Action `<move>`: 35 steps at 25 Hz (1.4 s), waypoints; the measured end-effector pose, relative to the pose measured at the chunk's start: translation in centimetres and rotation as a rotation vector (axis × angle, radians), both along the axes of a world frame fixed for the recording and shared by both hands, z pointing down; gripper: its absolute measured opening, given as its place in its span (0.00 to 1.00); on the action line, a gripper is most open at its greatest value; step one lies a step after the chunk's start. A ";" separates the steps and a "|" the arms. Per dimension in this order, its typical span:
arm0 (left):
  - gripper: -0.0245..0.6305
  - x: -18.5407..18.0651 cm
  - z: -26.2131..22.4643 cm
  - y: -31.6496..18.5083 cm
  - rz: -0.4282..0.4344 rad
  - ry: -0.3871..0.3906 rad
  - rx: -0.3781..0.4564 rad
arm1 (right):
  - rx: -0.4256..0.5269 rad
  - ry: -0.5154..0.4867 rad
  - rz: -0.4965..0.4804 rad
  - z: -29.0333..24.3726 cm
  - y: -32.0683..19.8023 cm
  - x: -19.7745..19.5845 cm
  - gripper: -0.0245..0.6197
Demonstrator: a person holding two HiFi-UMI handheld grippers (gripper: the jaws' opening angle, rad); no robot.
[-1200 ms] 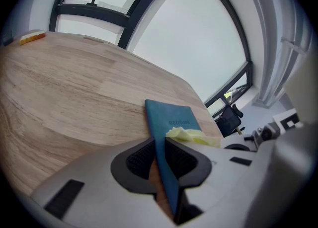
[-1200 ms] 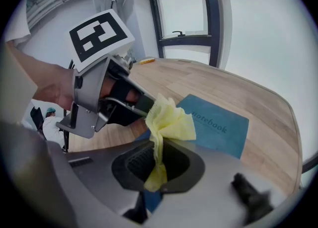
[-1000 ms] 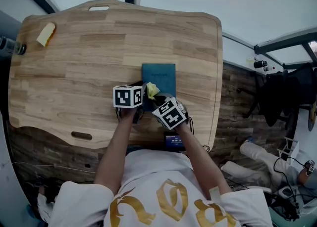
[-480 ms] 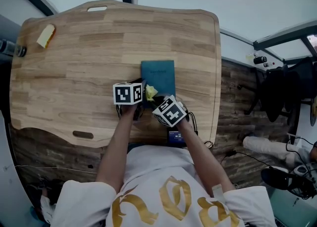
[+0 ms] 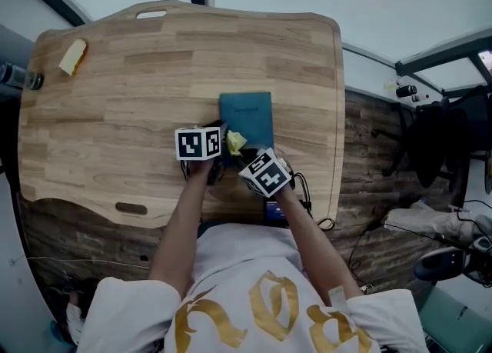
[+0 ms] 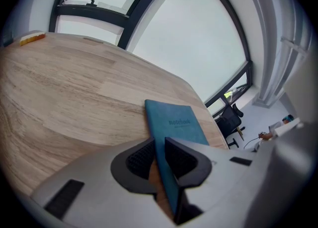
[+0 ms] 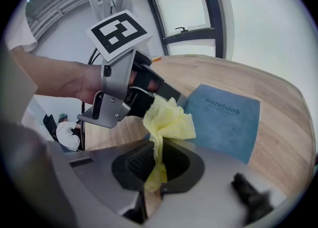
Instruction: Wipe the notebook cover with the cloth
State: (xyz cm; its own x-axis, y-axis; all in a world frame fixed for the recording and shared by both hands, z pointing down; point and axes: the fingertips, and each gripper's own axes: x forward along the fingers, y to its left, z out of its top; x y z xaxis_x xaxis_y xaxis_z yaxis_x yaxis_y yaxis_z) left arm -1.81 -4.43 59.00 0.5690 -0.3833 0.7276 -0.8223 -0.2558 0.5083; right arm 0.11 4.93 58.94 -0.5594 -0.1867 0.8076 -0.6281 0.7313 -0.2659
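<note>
**Left claw (image 6: 160,146) pins the notebook, right claw (image 7: 158,147) brings the cloth to its near corner**

The left claw is closed on the near left edge of the blue notebook (image 5: 246,117), with the thin edge running between its two dark pads. The right claw is clamped on a bunched yellow cloth (image 7: 169,117), which spills out above its jaws. The notebook lies flat and closed on the wooden counter (image 5: 115,74), cover up with its printed title showing. The cloth sits at the notebook's near left corner, just beside the left claw. Whether it is actually touching the cover cannot be told from here.

The job looks to be at an early or middle stage. The notebook is steadied and the cloth is in position, but nearly the whole cover lies bare beyond the cloth and looks left to be wiped. The cover shows no marks, so there is no telling how much has been cleaned.

Both forearms reach forward from the person's body and meet at the notebook's near edge, with the claws tilted downward. The left hand (image 7: 74,80) is wrapped around its handle, with the marker cube on top. A small yellow piece (image 5: 71,54) lies well apart from the notebook, far off to its left.
</note>
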 end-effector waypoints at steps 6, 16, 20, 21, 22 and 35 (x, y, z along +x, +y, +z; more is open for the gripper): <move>0.15 -0.1 -0.1 0.0 0.001 0.002 -0.003 | -0.010 -0.018 0.045 0.0 0.1 0.7 0.10; 0.15 -0.1 -0.1 0.1 0.002 0.006 -0.007 | -0.010 -0.013 0.120 0.0 -0.3 3.3 0.10; 0.15 -0.1 -0.1 0.1 0.003 0.006 -0.007 | 0.001 -0.002 0.152 0.0 -0.5 4.9 0.10; 0.15 -0.1 -0.1 0.0 0.003 0.005 -0.005 | 0.003 0.000 0.163 0.0 -0.7 5.4 0.10; 0.15 -0.1 -0.1 0.0 0.002 0.004 -0.004 | 0.004 0.003 0.172 0.0 -0.8 5.9 0.10; 0.15 0.0 -0.1 0.0 0.005 -0.009 0.010 | 0.050 0.054 0.203 0.0 -1.1 8.1 0.10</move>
State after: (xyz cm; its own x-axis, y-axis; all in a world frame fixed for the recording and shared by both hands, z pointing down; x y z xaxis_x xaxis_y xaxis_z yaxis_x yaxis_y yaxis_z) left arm -1.81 -4.46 58.93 0.5643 -0.3872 0.7291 -0.8256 -0.2650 0.4982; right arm 8.25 3.83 58.94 -0.4622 -0.3319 0.8223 -0.7762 0.5998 -0.1942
